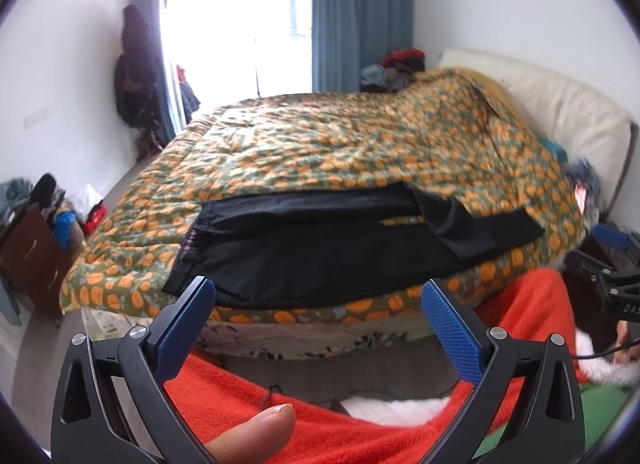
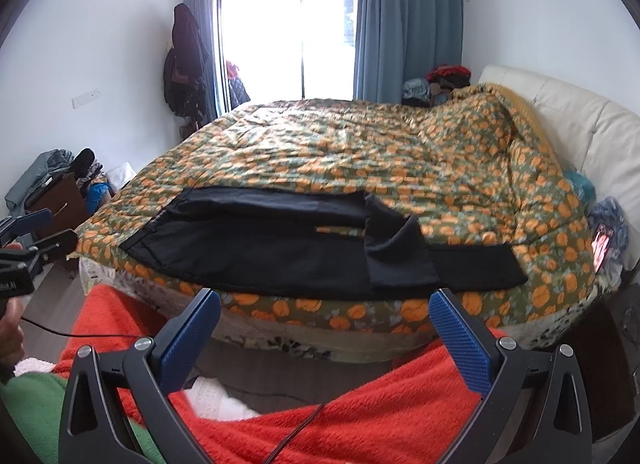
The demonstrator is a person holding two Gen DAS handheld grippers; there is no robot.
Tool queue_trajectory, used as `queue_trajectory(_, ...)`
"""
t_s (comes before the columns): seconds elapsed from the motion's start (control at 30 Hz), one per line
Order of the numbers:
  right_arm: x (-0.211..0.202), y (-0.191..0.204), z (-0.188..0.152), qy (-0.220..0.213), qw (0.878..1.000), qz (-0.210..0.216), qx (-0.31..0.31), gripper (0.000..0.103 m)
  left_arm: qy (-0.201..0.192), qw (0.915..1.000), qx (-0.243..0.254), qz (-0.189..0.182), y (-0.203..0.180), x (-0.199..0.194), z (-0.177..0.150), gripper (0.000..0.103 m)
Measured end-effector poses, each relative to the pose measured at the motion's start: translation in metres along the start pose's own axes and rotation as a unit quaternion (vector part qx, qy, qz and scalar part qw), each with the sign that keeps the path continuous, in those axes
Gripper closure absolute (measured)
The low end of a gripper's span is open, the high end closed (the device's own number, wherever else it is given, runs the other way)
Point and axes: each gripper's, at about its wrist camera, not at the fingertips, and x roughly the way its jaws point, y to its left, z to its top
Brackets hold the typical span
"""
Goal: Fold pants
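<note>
Black pants [image 1: 320,248] lie spread along the near edge of the bed, waistband to the left, legs to the right; one leg end is folded back over the other. They also show in the right wrist view [image 2: 280,252]. My left gripper [image 1: 318,288] is open and empty, held back from the bed edge in front of the pants. My right gripper [image 2: 326,300] is open and empty, also short of the bed edge, below the folded leg end [image 2: 396,260]. The right gripper shows at the right edge of the left view [image 1: 600,276], the left gripper at the left edge of the right view [image 2: 36,232].
The bed carries an orange-and-green patterned quilt [image 2: 360,152] with a cream headboard [image 2: 568,124] at the right. My legs in red fleece [image 2: 360,404] are below the grippers. A brown dresser [image 1: 28,252] with piled clothes stands left. A window and blue curtains [image 2: 404,24] are behind.
</note>
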Motion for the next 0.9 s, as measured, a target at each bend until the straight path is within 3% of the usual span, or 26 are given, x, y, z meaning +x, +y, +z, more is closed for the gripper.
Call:
queue_trajectory(0.07, -0.001, -0.01, 0.008, -0.009, 1.0, 0.003, 0.008, 0.0, -0.022, 0.9997, -0.002, 0.01, 0.01, -0.002, 0.006, 0.0)
queue_trajectory(0.17, -0.001, -0.024, 0.021, -0.011, 1.0, 0.002, 0.005, 0.0, -0.036, 0.9983, 0.036, 0.029, 0.017, -0.005, 0.018, 0.0)
queue_trajectory(0.23, -0.003, -0.028, 0.026, -0.017, 1.0, -0.019, -0.013, 0.0, -0.034, 0.9984, 0.044, 0.008, 0.021, -0.007, 0.022, 0.0)
queue_trajectory(0.33, -0.005, -0.029, 0.027, -0.021, 0.999, -0.021, -0.013, 0.0, -0.026, 0.9987, 0.011, -0.042, 0.021, -0.01, 0.019, 0.0)
queue_trajectory(0.47, -0.007, -0.028, 0.022, -0.022, 0.999, 0.037, 0.017, 0.0, 0.005, 0.9964, -0.019, -0.082, 0.011, -0.005, 0.003, 0.0)
queue_trajectory(0.6, -0.01, 0.0, 0.008, -0.015, 0.997, 0.073, -0.008, 0.0, 0.027, 0.9918, -0.02, -0.123, -0.002, -0.001, -0.007, 0.0)
queue_trajectory(0.7, -0.012, 0.017, 0.002, -0.013, 0.997, 0.07, -0.035, 0.0, 0.009, 0.9941, 0.014, -0.107, -0.011, -0.008, -0.007, 0.0)
queue_trajectory(0.8, -0.02, 0.019, 0.002, -0.026, 0.996, 0.071, -0.039, 0.0, 0.012, 0.994, 0.011, -0.108, -0.01, -0.005, -0.008, 0.0)
queue_trajectory(0.9, -0.014, 0.016, 0.002, -0.01, 0.996, 0.082, -0.025, 0.0, 0.019, 0.9951, 0.005, -0.097, -0.007, 0.0, -0.009, 0.0)
